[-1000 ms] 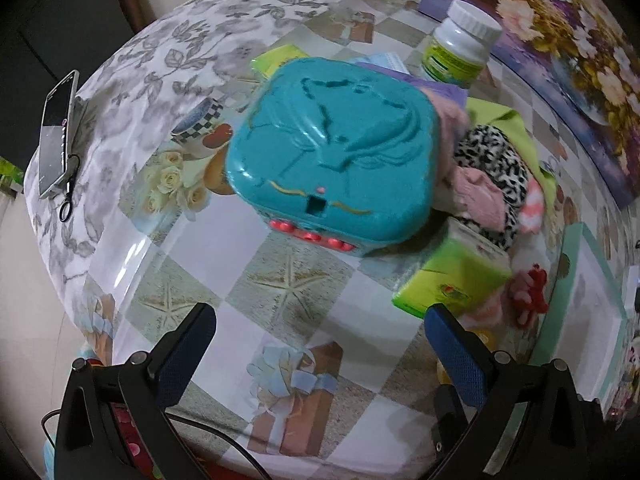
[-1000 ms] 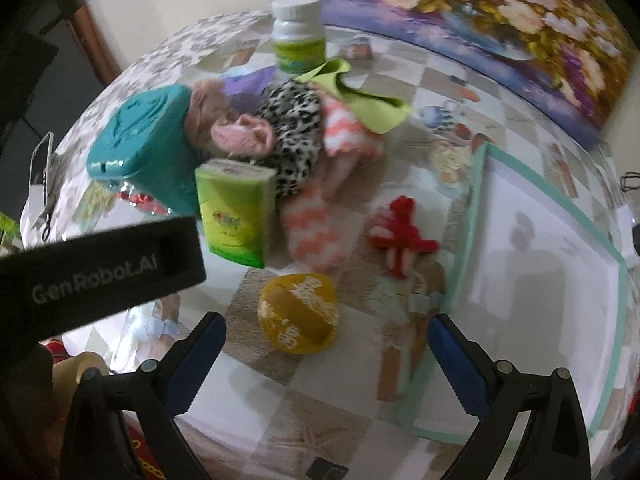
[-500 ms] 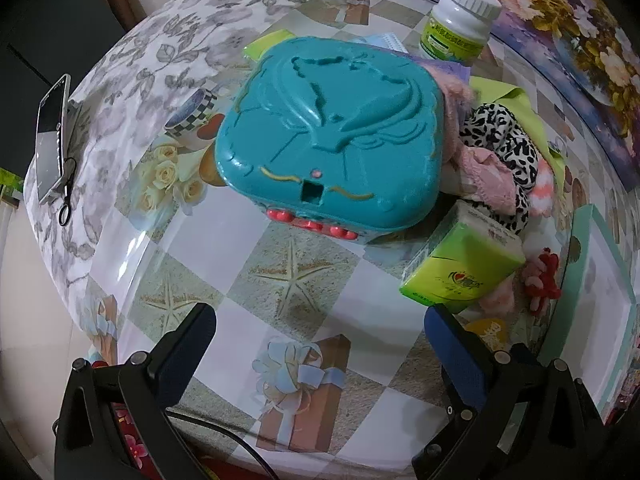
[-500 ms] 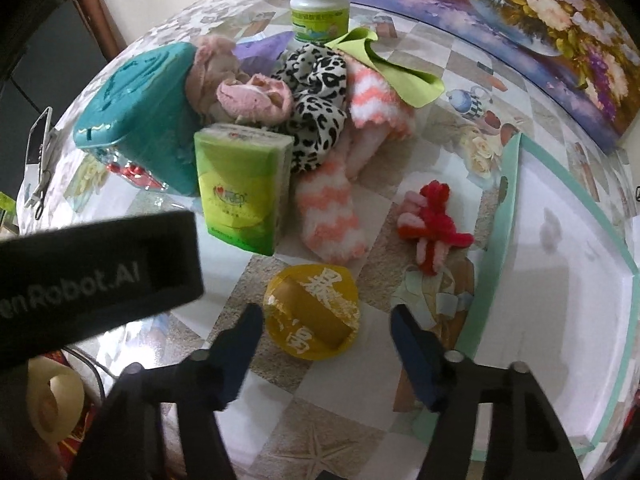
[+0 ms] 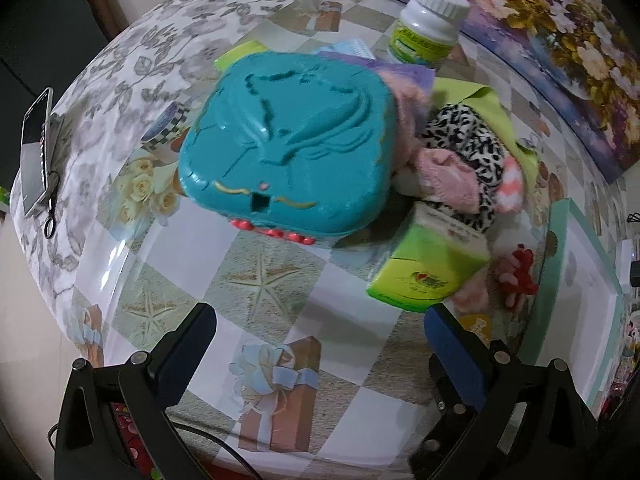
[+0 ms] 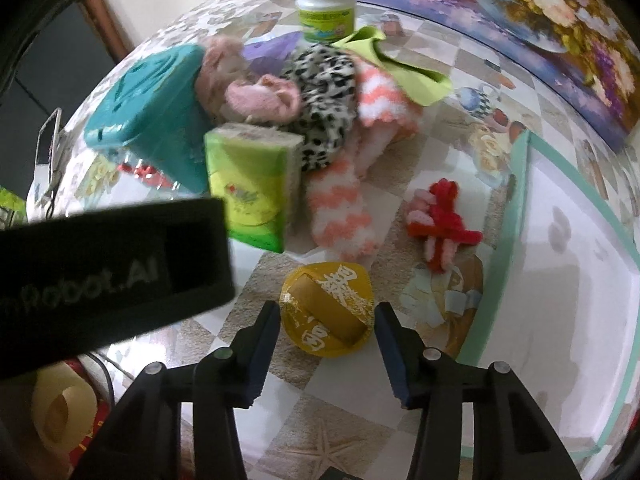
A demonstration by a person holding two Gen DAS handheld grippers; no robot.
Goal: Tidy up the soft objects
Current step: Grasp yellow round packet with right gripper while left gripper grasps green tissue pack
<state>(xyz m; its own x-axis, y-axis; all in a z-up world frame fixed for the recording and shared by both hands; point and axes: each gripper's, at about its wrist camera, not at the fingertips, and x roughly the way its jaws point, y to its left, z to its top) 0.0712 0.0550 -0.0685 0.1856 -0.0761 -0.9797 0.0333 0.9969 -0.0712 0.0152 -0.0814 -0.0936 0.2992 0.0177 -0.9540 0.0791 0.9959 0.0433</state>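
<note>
A pile of soft things lies mid-table: a leopard-print cloth point(image 6: 324, 100), pink fluffy socks point(image 6: 260, 96), an orange-and-white striped sock point(image 6: 340, 208) and a small red yarn doll point(image 6: 440, 220). My right gripper point(image 6: 326, 320) is partly closed around a yellow round packet point(image 6: 328, 312), its jaws on either side, contact unclear. My left gripper point(image 5: 320, 344) is open and empty above the tablecloth, in front of a teal plastic case point(image 5: 292, 148). The socks point(image 5: 444, 176) and the doll point(image 5: 516, 276) also show in the left wrist view.
A green tissue pack point(image 6: 252, 184) stands beside the pile. A white pill bottle point(image 6: 324, 4) and a lime cloth point(image 6: 400, 68) sit behind. A white tray with a mint rim point(image 6: 520, 184) lies at right. A phone point(image 5: 34, 152) rests at the left table edge.
My right gripper has moved forward and narrowed its jaws around the yellow packet. My left gripper has shifted slightly and stays open.
</note>
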